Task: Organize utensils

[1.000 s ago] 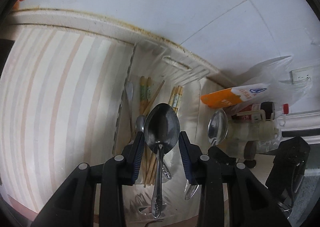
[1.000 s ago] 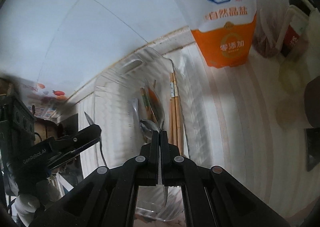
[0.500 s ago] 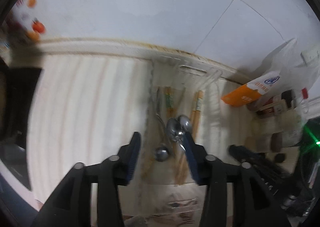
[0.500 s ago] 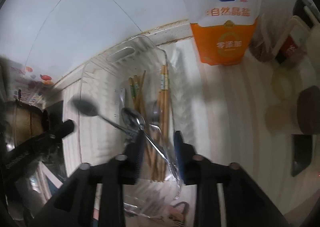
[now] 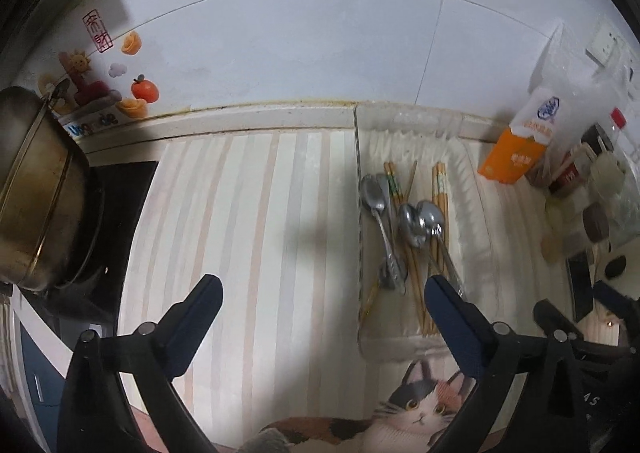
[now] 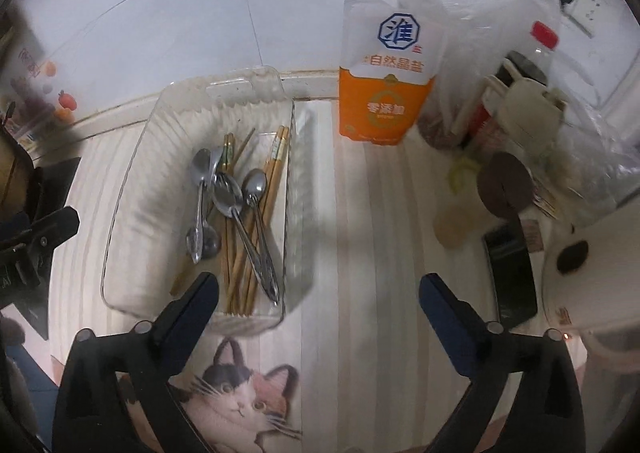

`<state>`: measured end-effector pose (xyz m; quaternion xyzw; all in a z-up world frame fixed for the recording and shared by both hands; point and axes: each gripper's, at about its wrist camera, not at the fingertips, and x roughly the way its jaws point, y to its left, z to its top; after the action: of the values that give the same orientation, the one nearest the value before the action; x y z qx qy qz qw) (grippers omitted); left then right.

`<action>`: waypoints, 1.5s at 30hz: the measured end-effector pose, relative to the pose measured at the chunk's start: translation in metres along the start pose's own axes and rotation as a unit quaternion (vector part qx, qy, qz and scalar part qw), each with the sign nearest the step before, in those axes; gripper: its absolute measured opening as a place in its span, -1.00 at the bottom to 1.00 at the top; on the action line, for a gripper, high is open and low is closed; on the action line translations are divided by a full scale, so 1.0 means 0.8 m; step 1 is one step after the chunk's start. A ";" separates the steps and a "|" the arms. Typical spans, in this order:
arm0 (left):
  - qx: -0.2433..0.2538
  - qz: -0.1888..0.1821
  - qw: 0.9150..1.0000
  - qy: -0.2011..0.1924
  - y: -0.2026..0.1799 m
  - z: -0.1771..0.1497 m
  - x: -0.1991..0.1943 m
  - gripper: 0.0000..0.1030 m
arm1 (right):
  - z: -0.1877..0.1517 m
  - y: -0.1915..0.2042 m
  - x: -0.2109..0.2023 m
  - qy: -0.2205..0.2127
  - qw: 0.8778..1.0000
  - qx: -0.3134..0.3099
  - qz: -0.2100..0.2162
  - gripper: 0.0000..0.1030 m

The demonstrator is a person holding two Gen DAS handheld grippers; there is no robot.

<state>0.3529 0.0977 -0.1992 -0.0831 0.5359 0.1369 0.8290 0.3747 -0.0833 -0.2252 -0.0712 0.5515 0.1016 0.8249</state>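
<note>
A clear plastic tray stands on the striped counter against the wall; it also shows in the left wrist view. Inside lie several metal spoons and several wooden chopsticks, lengthwise and overlapping. My left gripper is open and empty, raised above the counter left of the tray. My right gripper is open and empty, above the counter just right of the tray's near end.
An orange and white salt carton stands right of the tray. Jars, bottles and plastic bags crowd the right. A black phone lies there. A metal pot sits on the stove at left. A cat-print mat lies near.
Both grippers have let go of their spoons, which now lie in the tray. Both have opened wide and pulled back and up from the tray.
</note>
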 end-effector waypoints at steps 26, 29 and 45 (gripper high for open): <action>-0.019 -0.056 0.992 -0.115 0.022 -0.122 -0.256 1.00 | -0.108 -0.036 -0.277 -0.153 0.985 0.014 0.082 1.00; -0.027 -0.071 0.989 -0.126 0.022 -0.137 -0.288 1.00 | -0.123 -0.043 -0.313 -0.166 0.981 0.000 0.101 1.00; -0.017 -0.111 0.983 -0.145 0.021 -0.190 -0.365 1.00 | -0.175 -0.044 -0.408 -0.191 0.972 -0.034 0.134 1.00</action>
<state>0.1028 0.0301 0.0046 -0.1354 0.3950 0.0634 0.9064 0.1367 -0.1786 0.0230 -0.0035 0.3847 0.2416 0.8909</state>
